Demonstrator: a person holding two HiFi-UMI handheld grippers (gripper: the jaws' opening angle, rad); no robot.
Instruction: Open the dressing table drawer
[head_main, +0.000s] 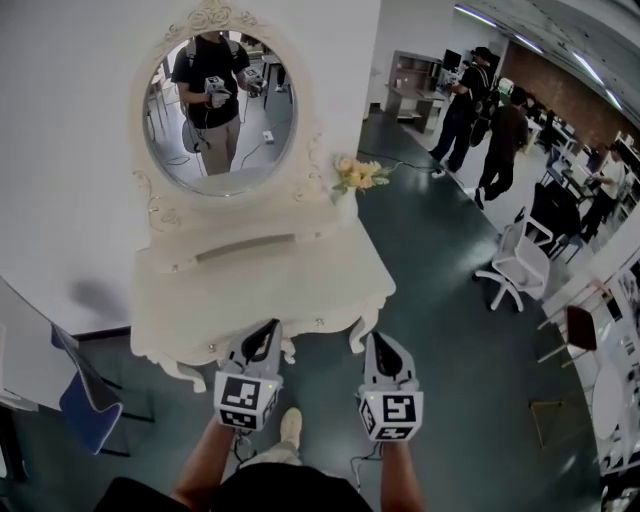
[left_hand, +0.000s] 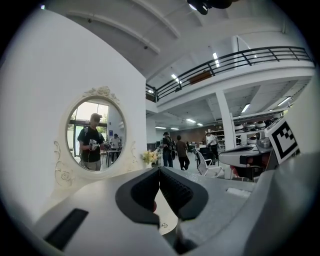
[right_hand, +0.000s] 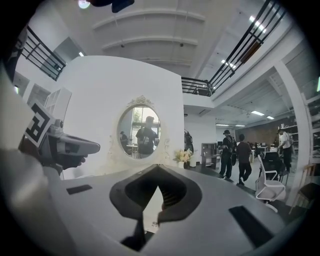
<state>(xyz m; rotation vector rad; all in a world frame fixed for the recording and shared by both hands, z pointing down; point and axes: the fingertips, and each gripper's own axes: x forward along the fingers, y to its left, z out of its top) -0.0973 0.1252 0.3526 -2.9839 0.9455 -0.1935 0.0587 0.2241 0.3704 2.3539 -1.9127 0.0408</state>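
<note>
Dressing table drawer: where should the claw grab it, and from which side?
Grip a small knob on the drawer front, coming level from the front, the person's side. The knobs appear to be the only parts that stick out; the curved front itself offers no edge to pinch.

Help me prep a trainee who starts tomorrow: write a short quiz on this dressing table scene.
1. True or false: the left gripper holds something.
2. In the head view, where are the flowers on the dressing table relative to the mirror? A) left B) right C) below
3. Fill in: the right gripper's jaws are ____.
Key: 1 false, its jaws are together on nothing; 2 B; 3 shut.
</note>
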